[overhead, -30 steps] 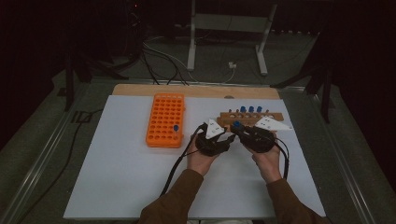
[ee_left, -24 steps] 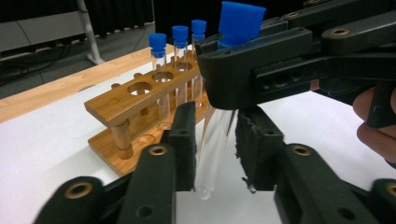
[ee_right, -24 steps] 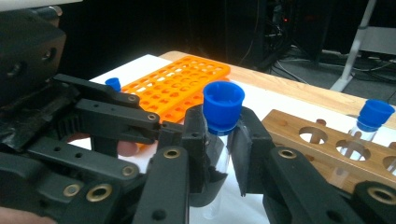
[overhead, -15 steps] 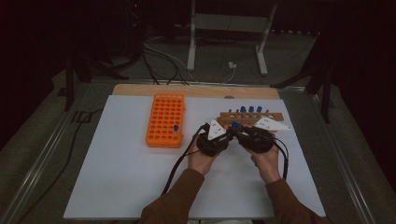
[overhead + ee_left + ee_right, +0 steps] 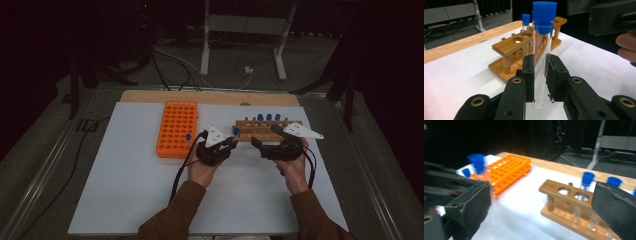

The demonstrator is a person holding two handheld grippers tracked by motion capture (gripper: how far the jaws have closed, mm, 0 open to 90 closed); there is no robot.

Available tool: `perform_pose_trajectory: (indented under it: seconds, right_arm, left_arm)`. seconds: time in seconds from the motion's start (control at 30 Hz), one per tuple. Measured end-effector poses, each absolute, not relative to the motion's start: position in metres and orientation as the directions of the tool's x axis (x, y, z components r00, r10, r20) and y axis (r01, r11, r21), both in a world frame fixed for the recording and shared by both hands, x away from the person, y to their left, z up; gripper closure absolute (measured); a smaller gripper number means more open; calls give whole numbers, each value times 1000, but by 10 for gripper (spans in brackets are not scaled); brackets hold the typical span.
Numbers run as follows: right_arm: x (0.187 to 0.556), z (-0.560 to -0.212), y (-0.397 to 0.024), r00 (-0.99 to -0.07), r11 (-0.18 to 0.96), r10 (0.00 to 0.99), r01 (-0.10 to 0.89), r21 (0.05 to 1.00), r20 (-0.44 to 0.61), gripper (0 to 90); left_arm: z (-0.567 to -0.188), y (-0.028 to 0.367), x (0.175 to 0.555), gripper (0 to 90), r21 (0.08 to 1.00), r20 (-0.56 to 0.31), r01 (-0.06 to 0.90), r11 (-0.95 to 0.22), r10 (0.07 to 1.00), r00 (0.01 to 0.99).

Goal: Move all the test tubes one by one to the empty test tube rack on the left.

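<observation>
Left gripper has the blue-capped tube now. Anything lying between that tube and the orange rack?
The high view shows bare white mat between the tube in the left gripper and the orange rack, crossed by the gripper's own body.

Dim and grainy from above, dark all round. Sharp just ahead of the left gripper (image 5: 540, 75); smeared with motion blur left of the right gripper (image 5: 541, 210).

This looks like a lab bench set up for recording — a white-covered tabletop (image 5: 125, 200) carries an orange tube rack (image 5: 176, 128) to the left of the left tool (image 5: 218, 147) and a wooden test-tube stand (image 5: 265, 129) with blue-capped tubes just beyond the right tool (image 5: 274, 145). Beyond both — dark curtains, loose cables (image 5: 170, 57) and a metal stand (image 5: 240, 30) on the floor.
</observation>
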State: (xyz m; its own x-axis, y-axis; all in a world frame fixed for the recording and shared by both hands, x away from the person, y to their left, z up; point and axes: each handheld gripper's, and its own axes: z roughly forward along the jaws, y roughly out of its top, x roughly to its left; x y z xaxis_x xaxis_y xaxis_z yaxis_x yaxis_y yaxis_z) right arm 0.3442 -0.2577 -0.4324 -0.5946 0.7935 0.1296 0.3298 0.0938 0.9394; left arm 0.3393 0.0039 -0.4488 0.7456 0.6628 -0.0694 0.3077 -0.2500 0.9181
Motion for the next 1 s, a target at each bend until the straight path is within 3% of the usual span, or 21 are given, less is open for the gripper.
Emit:
perform_pose_trajectory:
  seconds: [0.67,1.0]
  right_arm:
    - [340,-440,-289,-528,91,843,331,939,104,0]
    - [338,-438,-289,-527,88,844,314,945,97,0]
  left_arm:
    - [-431,97,318,785,939,-73,289,-185,715,695]
    - [-442,133,322,785,944,-85,304,-130,793,603]
